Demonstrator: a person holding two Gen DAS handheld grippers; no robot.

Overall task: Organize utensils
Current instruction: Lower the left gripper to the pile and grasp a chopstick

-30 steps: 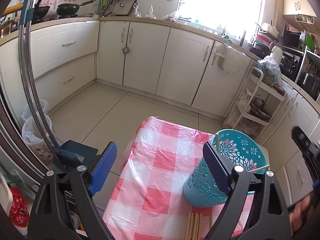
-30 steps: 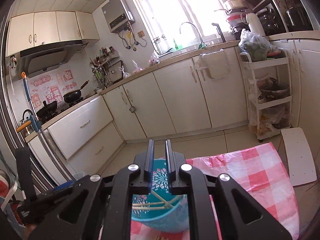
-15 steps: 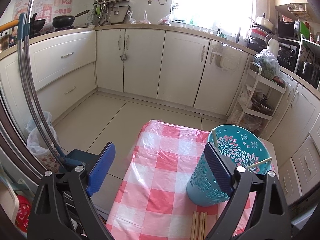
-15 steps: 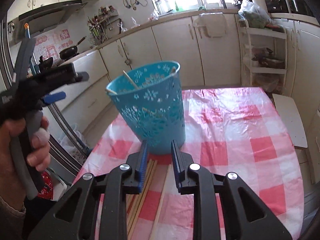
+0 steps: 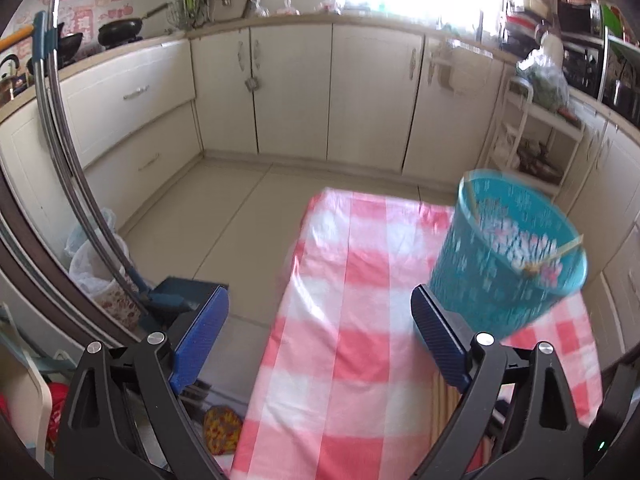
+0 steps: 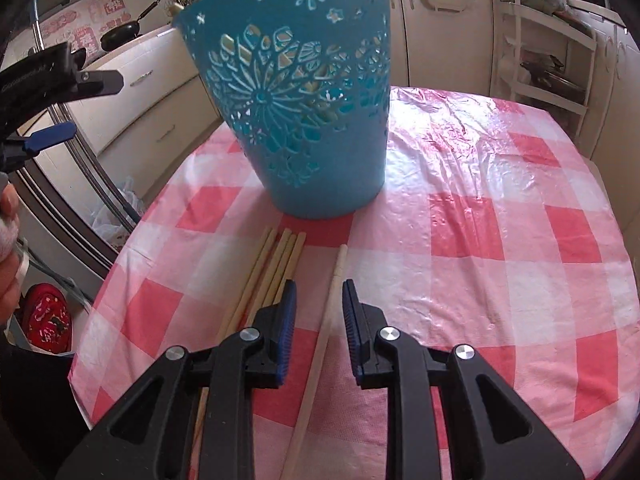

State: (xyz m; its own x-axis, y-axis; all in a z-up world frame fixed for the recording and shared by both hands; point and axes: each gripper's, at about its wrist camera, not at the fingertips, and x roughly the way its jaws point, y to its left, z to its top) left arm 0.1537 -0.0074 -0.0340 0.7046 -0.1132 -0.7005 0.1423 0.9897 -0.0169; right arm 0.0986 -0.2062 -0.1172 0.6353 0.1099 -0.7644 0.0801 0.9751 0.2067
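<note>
The counter, under a red-and-white checked plastic cloth (image 6: pixel 480 208), fills the ground beneath and ahead of both pairs of jaws.

A teal openwork basket (image 6: pixel 296 92) stands upright on the cloth, straight ahead of the right gripper (image 6: pixel 319 312). In the left wrist view it appears, motion-blurred, just beyond the right-hand blue pad of the left gripper (image 5: pixel 320 344), with chopsticks resting inside against its rim.

Left gripper: jaws spread wide, nothing between them. It hangs above the counter's near-left edge, with floor tiles visible below its left pad.

Right gripper: jaws parted by a narrow gap, low over the cloth. A single wooden chopstick (image 6: pixel 326 320) lies on the cloth and runs lengthwise through that gap. Whether the pads touch it cannot be determined.

A bundle of four chopsticks (image 6: pixel 276 264) lies side by side on the cloth, just left of the right gripper's left jaw, tips pointing toward the basket base and stopping just short of it.
</note>
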